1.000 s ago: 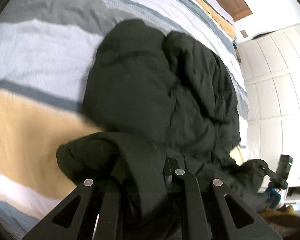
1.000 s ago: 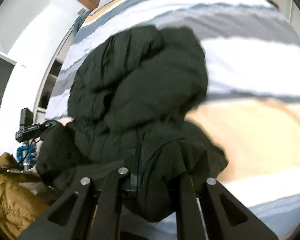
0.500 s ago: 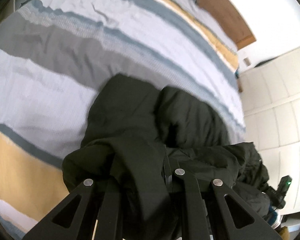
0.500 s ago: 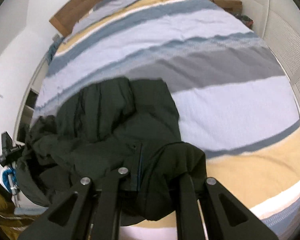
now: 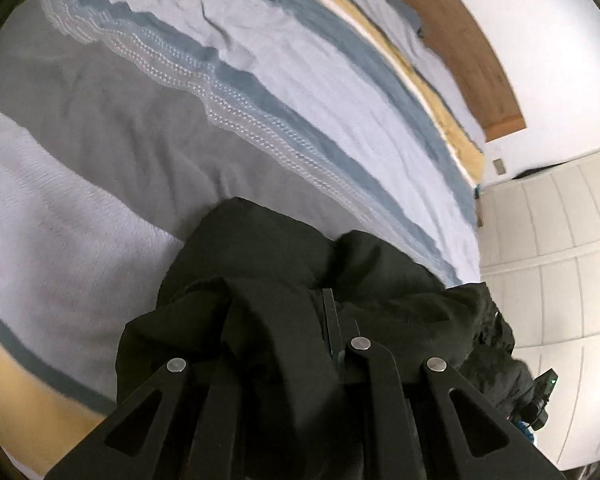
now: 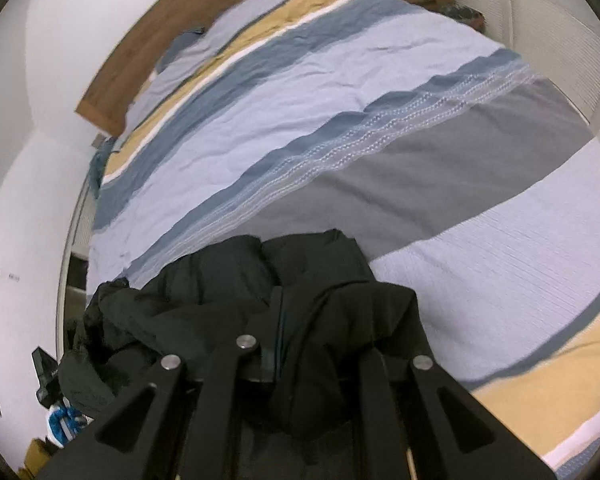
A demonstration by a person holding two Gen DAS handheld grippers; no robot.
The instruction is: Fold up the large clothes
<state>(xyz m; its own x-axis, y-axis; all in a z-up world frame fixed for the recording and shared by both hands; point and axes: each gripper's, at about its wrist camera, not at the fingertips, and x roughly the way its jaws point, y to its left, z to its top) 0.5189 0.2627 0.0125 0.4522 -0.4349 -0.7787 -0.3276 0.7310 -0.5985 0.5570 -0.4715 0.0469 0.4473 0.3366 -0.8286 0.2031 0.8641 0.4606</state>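
Left claw point(image 5: 276, 340) and right claw point(image 6: 320, 344) each pinch a bunched edge of a black padded jacket point(image 5: 260, 248), the fabric draped over and between the fingers so thickly that the tips themselves are hidden; the grip reads as pressed together on cloth in both wrist views. Ahead of both claws, the rest of the jacket lies in a rumpled mound on a striped bed cover point(image 6: 380, 92) in pale blue, grey, slate and yellow bands, while the near part hangs lifted from the bed. Toward the right of the left claw, and the left of the right claw, a loose section trails off past the bed edge, where the partner claw's body can be glimpsed. A wooden headboard point(image 5: 452, 40) sits far ahead, with white wardrobe doors point(image 5: 560, 240) off to the left claw's right. Judging by its puffed, creased surface, the garment looks soft, bulky and light for its size, with a smooth shell likely to slip, so small pinches may slide free. Better holds would probably be seams, hem or shoulder lines, taken symmetrically and well apart, so the padded body hangs flat rather than folding on itself
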